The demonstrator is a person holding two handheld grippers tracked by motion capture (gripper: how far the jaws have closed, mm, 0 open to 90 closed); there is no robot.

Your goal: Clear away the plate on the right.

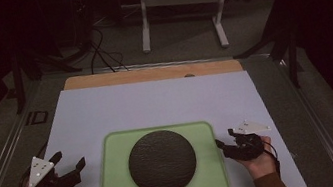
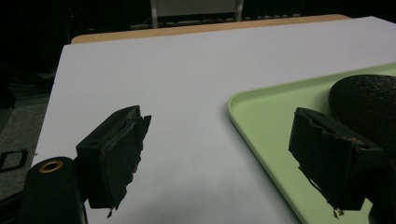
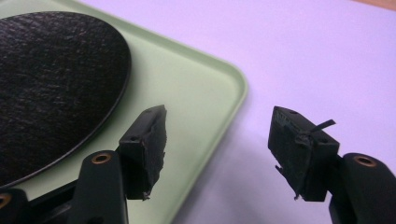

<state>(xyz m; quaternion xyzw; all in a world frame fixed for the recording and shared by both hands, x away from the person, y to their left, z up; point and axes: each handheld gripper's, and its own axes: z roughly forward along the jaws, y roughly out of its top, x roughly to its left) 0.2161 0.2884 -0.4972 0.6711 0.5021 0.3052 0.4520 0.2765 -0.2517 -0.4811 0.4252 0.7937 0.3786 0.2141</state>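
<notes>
A round black textured disc (image 1: 162,162) lies in the middle of a pale green tray (image 1: 118,182) near the table's front edge. My left gripper (image 1: 70,158) hovers to the left of the tray, open, with nothing between its jaws. In the left gripper view the left gripper (image 2: 219,116) frames bare white surface and the tray's corner (image 2: 261,116), with the disc (image 2: 369,102) at the far right. My right gripper (image 1: 224,137) stands open at the tray's right side. In the right gripper view the right gripper (image 3: 219,114) has one jaw above the tray (image 3: 187,79) and one above the table, with the disc (image 3: 51,74) apart at left.
The tray rests on a white sheet (image 1: 156,102) covering the table, with a wooden strip (image 1: 151,73) showing along the far edge. Beyond the table are dark floor, cables (image 1: 103,58) and a white desk frame (image 1: 180,0).
</notes>
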